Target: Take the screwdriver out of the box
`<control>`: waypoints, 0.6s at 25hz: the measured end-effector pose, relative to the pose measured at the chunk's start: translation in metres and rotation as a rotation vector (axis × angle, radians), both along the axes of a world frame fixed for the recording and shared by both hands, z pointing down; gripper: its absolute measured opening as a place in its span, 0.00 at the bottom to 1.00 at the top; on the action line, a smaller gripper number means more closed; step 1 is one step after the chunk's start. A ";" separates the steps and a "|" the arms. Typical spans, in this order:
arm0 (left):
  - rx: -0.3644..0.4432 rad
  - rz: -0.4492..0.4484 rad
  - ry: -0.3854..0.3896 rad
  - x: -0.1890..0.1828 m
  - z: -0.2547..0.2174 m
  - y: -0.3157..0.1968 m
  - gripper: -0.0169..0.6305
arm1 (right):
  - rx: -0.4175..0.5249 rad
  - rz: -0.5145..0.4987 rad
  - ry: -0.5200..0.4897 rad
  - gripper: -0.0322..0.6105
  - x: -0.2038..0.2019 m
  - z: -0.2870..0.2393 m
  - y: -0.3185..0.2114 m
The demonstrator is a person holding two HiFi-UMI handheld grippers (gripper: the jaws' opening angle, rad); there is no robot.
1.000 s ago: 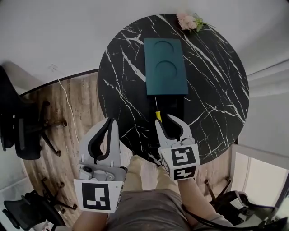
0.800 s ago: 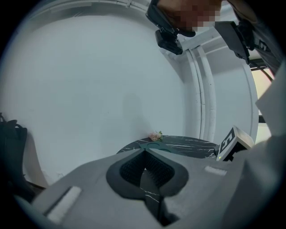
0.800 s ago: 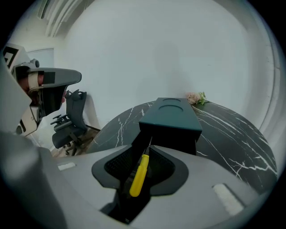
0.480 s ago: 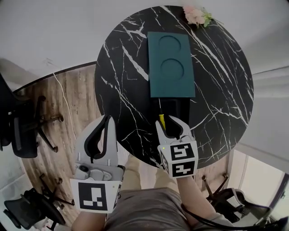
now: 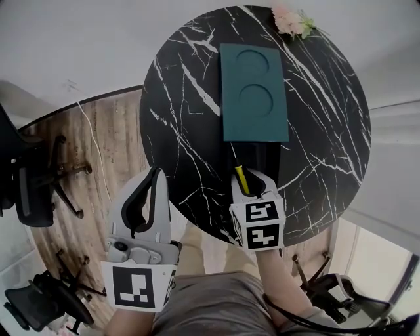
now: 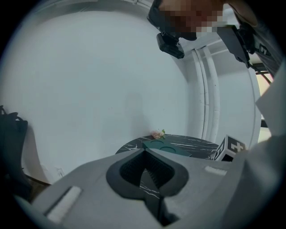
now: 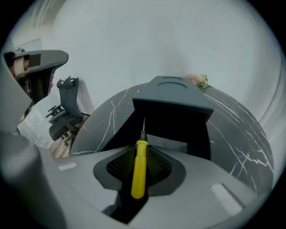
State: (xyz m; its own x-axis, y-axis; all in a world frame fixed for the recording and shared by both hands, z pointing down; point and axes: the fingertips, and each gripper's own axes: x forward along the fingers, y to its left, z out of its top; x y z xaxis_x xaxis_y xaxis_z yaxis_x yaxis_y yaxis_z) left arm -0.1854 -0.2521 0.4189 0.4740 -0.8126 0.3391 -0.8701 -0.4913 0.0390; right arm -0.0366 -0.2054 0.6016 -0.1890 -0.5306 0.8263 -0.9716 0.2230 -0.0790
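A teal box (image 5: 254,92) with two round recesses in its lid lies on the round black marble table (image 5: 190,131). Its near end is a dark open compartment (image 5: 262,157). The screwdriver (image 5: 241,178) has a yellow handle and a thin shaft that points into that opening. My right gripper (image 5: 252,180) is shut on the handle just in front of the box. In the right gripper view the yellow screwdriver handle (image 7: 139,167) lies between the pads of the right gripper (image 7: 142,153), facing the box (image 7: 172,109). My left gripper (image 5: 155,174) hangs off the table's near left edge, shut and empty, also seen as the left gripper (image 6: 144,152).
Pink flowers (image 5: 290,20) lie at the table's far edge. Black office chairs (image 5: 33,190) stand on the wooden floor (image 5: 98,151) to the left. The table's near edge runs just under the right gripper, above the person's legs (image 5: 210,295).
The right jaws have drawn in around the yellow handle and now hold it. The left gripper has hardly moved. The head view has shifted a little.
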 end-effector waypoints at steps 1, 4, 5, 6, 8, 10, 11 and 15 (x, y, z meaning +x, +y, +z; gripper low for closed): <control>0.000 -0.001 -0.001 -0.001 0.000 0.001 0.03 | 0.000 0.002 0.003 0.21 0.000 0.000 0.000; 0.008 -0.004 0.000 -0.003 -0.004 0.002 0.03 | 0.007 0.007 0.004 0.21 0.001 -0.001 0.000; 0.013 -0.004 0.000 -0.004 -0.006 0.002 0.03 | 0.013 0.012 0.001 0.21 0.001 -0.003 0.001; 0.018 -0.004 0.000 -0.004 -0.007 0.002 0.03 | 0.021 0.018 -0.003 0.21 0.002 -0.004 0.001; 0.023 -0.002 -0.001 -0.005 -0.009 0.004 0.03 | 0.035 0.024 -0.013 0.20 0.001 -0.009 0.003; 0.036 0.000 -0.001 -0.004 -0.014 0.005 0.03 | 0.049 0.023 -0.023 0.21 -0.001 -0.015 0.006; 0.045 0.002 0.000 -0.003 -0.017 0.005 0.03 | 0.057 0.023 -0.027 0.20 -0.001 -0.018 0.007; 0.100 0.016 0.003 0.004 -0.038 0.007 0.03 | 0.111 0.028 -0.041 0.20 0.000 -0.042 0.010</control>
